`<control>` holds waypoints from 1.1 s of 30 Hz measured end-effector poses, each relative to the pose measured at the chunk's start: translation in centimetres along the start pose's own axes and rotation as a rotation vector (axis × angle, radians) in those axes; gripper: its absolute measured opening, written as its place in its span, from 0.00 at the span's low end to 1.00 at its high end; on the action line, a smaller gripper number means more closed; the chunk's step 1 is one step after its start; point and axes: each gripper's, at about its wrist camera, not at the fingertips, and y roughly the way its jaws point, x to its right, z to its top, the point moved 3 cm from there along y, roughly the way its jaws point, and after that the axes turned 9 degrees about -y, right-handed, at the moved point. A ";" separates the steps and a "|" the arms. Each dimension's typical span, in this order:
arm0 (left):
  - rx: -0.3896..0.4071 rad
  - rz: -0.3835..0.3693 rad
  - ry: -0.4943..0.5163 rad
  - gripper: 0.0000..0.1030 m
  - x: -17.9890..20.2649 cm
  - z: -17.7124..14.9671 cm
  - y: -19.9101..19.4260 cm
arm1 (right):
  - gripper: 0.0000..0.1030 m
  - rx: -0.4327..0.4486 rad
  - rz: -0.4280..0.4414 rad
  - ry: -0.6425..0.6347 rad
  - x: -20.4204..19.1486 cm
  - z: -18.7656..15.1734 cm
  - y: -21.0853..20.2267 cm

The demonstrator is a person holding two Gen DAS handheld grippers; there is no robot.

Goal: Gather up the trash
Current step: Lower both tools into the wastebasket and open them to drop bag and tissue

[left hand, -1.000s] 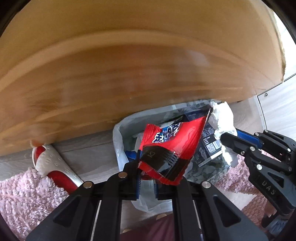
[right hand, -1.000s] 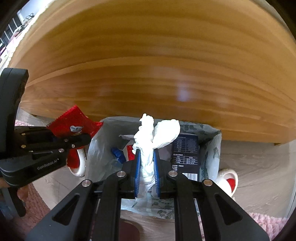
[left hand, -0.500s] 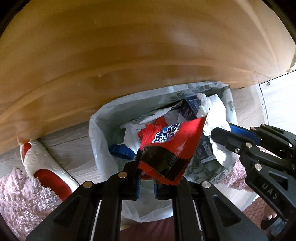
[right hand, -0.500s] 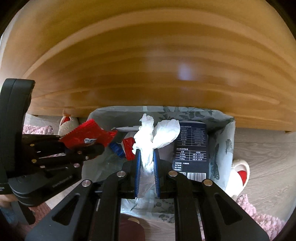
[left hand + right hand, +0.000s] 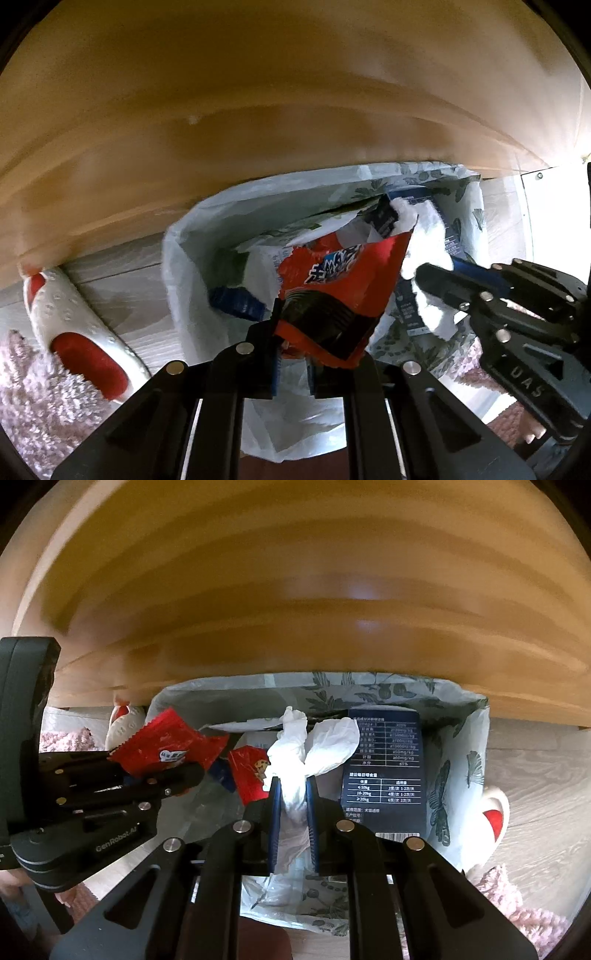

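left wrist view: a red wrapper is clamped in the left gripper and a crumpled tissue in the right gripper, both held over the lined bin for dropping.

Red snack wrapper with black band and blue-white lettering at centre, white crumpled tissue, leaf-printed pale bin liner, dark blue box, pink rug lower left

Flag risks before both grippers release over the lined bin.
1. The red foil snack wrapper in the left gripper hangs near the white patterned bin liner rim; it could flutter outside.
2. The crumpled white tissue in the right gripper may cling to the pads.
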 end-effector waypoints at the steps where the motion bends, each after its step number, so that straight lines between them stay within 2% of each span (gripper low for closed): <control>1: -0.004 0.001 0.001 0.08 0.1 -0.2 0.1 | 0.13 -0.008 0.003 0.001 0.0 0.0 0.2; 8: -0.044 0.006 -0.018 0.08 -0.8 -0.2 1.5 | 0.13 -0.047 0.005 0.005 0.0 -0.1 1.5; 11: -0.038 0.002 -0.027 0.08 -1.2 -0.2 1.8 | 0.13 -0.062 0.003 0.010 0.1 -0.1 2.1; 21: -0.055 -0.001 0.011 0.08 -0.3 -0.9 3.3 | 0.13 -0.107 0.010 0.018 -0.4 -0.1 4.3; 33: -0.078 0.006 0.031 0.08 -0.3 -0.7 4.3 | 0.13 -0.109 -0.001 0.019 -0.7 -0.3 5.5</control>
